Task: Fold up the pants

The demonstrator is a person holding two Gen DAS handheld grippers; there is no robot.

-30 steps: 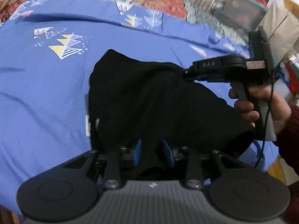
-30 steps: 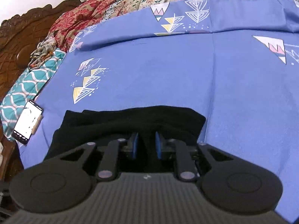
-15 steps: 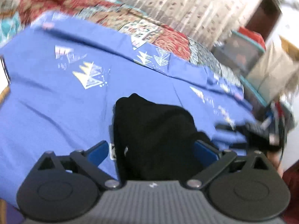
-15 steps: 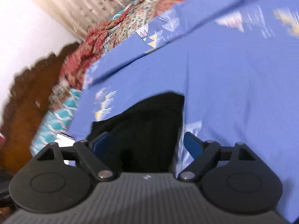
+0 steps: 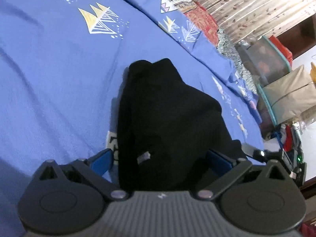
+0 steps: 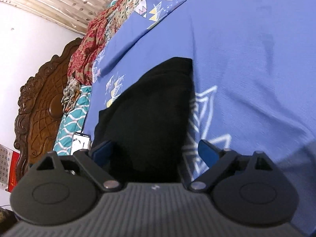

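Note:
The black pants (image 5: 167,122) lie folded in a compact bundle on the blue bedsheet (image 5: 49,83). My left gripper (image 5: 160,160) is open, its blue pads on either side of the bundle's near end, gripping nothing. In the right wrist view the same pants (image 6: 154,114) lie on the sheet (image 6: 256,59). My right gripper (image 6: 156,152) is open too, its left pad over the black cloth and its right pad over the sheet. Part of the right gripper's body (image 5: 276,156) shows at the right edge of the left wrist view.
A carved wooden headboard (image 6: 39,106) and a phone (image 6: 80,141) lie at the left of the bed. A red patterned quilt (image 6: 92,49) runs along the far side. Bags and boxes (image 5: 276,79) stand past the bed's right edge. A curtain (image 5: 246,6) hangs behind.
Both grippers were shut on the pants a second ago; both have opened and let go. The pants now rest on the sheet, and both cameras have tilted.

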